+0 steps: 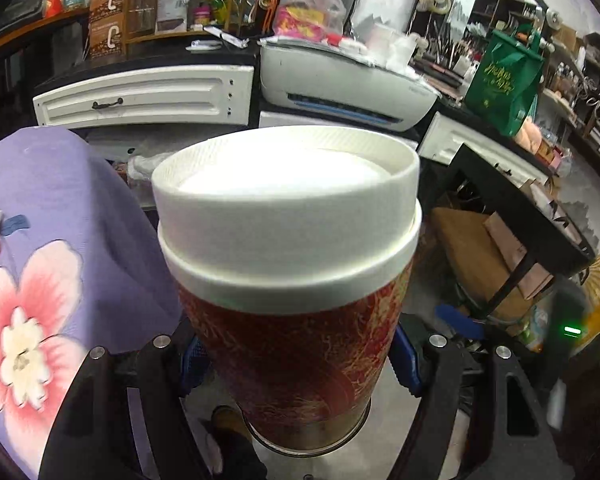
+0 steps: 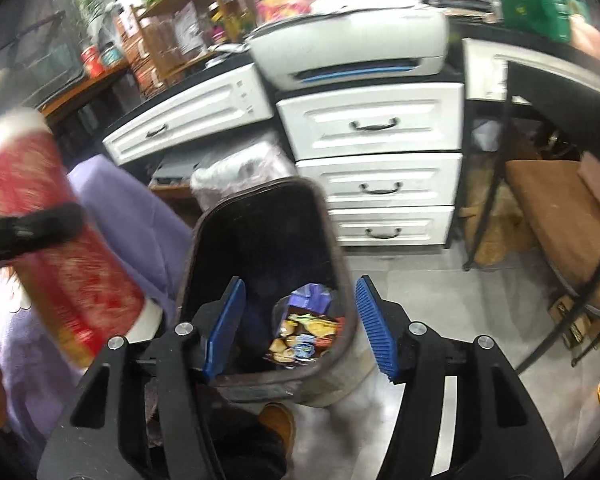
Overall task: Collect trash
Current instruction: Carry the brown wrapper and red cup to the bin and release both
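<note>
My left gripper (image 1: 296,364) is shut on a red and gold paper cup (image 1: 296,344) with a white lid, held upright and close to the camera. The same cup (image 2: 56,264) shows blurred at the left of the right wrist view, tilted, with the left gripper's black finger across it. My right gripper (image 2: 300,324) is open and empty, just above the open mouth of a dark trash bin (image 2: 260,216). Colourful wrappers (image 2: 304,336) lie in the bottom of the bin.
A purple flowered cloth (image 1: 52,248) covers a surface at left. White drawers (image 2: 376,160) and a white printer (image 2: 352,44) stand behind the bin. A black metal chair with a brown cushion (image 2: 556,216) is at right. A brown shoe (image 2: 280,424) is on the grey floor.
</note>
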`<state>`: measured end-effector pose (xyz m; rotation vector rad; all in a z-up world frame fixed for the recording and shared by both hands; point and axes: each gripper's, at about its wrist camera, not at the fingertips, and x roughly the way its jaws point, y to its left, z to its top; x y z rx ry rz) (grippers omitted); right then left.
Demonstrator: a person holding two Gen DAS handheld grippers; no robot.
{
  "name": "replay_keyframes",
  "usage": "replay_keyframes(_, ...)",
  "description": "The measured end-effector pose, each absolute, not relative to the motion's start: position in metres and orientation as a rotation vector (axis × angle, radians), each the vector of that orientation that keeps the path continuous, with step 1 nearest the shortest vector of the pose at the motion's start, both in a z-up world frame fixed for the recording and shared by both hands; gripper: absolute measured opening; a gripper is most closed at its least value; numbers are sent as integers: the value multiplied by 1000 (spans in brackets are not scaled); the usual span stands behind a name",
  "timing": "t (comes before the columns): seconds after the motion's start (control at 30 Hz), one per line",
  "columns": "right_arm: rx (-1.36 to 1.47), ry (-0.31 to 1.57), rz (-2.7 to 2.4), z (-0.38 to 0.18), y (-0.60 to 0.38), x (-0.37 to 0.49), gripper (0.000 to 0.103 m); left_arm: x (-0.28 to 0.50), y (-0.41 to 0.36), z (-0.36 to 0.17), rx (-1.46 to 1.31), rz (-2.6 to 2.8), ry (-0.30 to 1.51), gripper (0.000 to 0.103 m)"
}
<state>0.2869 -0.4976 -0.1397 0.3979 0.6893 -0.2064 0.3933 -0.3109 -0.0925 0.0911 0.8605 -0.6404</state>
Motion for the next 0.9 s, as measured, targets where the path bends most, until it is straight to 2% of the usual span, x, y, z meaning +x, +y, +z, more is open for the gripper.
replay_keyframes(0.37, 415, 642, -235, -122, -513, 227, 58, 420, -363, -141, 184, -608, 897, 72)
replay_keyframes(0.77, 401, 624, -199, -119, -502, 221, 58, 446, -376, -175, 159, -574, 959, 73)
replay_keyframes(0.8, 397, 627, -196, -119, -501, 221, 58, 446, -377, -176, 166, -570, 960, 73)
replay_keyframes(0.87, 394, 627, -195, -118, -499, 222, 58, 446, -378, -174, 178, -574, 963, 82)
replay_keyframes(0.9, 396, 623, -195, -117, -499, 222, 58, 445, -378, -172, 185, -576, 959, 83)
